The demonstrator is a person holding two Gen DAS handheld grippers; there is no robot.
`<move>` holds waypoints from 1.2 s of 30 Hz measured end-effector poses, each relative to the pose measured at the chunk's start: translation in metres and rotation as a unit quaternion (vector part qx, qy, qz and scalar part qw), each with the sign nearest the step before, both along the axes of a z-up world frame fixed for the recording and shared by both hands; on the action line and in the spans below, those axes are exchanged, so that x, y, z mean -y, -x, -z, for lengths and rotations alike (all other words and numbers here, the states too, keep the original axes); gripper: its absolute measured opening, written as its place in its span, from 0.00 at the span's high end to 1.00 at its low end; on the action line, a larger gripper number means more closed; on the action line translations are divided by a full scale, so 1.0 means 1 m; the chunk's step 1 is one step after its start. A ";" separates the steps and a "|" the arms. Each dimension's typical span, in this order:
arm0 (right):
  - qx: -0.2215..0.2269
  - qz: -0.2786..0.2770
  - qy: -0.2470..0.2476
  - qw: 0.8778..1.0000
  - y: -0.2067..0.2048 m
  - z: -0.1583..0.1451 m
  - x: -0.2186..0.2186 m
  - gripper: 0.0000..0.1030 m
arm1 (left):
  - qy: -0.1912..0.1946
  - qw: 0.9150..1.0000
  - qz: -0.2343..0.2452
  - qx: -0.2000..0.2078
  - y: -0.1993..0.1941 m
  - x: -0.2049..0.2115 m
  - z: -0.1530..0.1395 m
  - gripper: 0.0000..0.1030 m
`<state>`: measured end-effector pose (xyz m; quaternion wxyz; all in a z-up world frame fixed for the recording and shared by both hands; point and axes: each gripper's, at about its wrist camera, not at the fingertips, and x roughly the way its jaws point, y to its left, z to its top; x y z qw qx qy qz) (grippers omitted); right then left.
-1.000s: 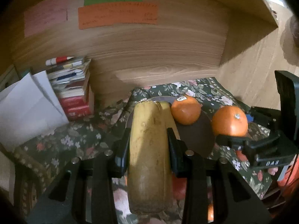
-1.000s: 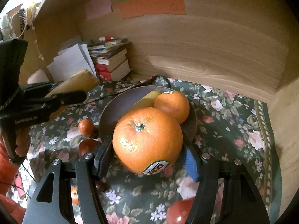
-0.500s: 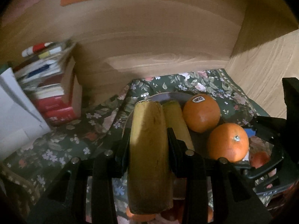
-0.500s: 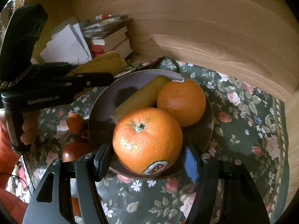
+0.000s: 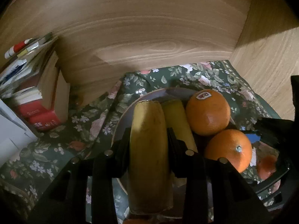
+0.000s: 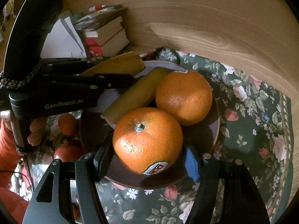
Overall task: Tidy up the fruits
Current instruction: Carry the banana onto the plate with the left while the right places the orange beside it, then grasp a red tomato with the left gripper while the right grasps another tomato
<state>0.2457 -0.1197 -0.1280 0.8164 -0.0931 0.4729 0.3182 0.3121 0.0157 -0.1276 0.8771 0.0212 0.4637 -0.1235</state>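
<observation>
While the left gripper (image 5: 149, 138) clamps a soft, bruise-prone banana (image 5: 149, 149) mid-length over the plate's (image 6: 214, 128) left side, the right gripper (image 6: 147, 158) grips a firm, rollable orange (image 6: 147, 140) near its widest girth at the plate's near edge.

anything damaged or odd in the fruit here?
Yes: the banana in the left claw has a ragged, cut-off far end, seen torn open in the right wrist view, over the plate. Its skin looks brown-mottled. Both oranges look intact.
</observation>
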 end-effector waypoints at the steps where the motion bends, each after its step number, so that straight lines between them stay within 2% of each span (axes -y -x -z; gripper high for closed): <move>1: 0.000 -0.002 0.004 1.000 0.000 0.000 -0.001 0.38 | 0.002 1.000 -0.001 0.001 -0.001 0.000 0.000 0.65; 3: 0.006 -0.003 0.010 1.000 -0.001 0.000 -0.004 0.37 | 0.011 1.000 -0.002 0.009 0.000 -0.003 -0.006 0.64; 5: 0.032 0.001 0.008 0.999 0.001 -0.006 -0.004 0.36 | 0.017 1.000 0.000 0.013 0.002 -0.004 -0.012 0.61; 8: 0.051 0.006 -0.007 0.999 0.002 -0.017 0.001 0.26 | 0.014 1.000 -0.005 0.025 0.006 -0.006 -0.020 0.57; 12: 0.067 0.016 -0.016 0.997 0.006 -0.028 0.006 0.26 | 0.007 0.999 -0.010 0.049 0.022 -0.010 -0.033 0.50; 16: 0.094 0.026 -0.019 0.995 0.016 -0.040 0.014 0.26 | 0.017 0.997 -0.021 0.068 0.043 -0.020 -0.048 0.43; 23: 0.121 0.050 -0.031 0.991 0.032 -0.054 0.032 0.26 | 0.013 0.994 -0.045 0.094 0.079 -0.034 -0.061 0.33; 29: 0.133 0.075 -0.033 0.988 0.050 -0.056 0.053 0.26 | -0.011 0.994 -0.053 0.099 0.112 -0.036 -0.056 0.28; 36: 0.115 0.106 -0.039 0.987 0.071 -0.040 0.078 0.25 | -0.001 0.995 -0.057 0.081 0.140 -0.033 -0.041 0.19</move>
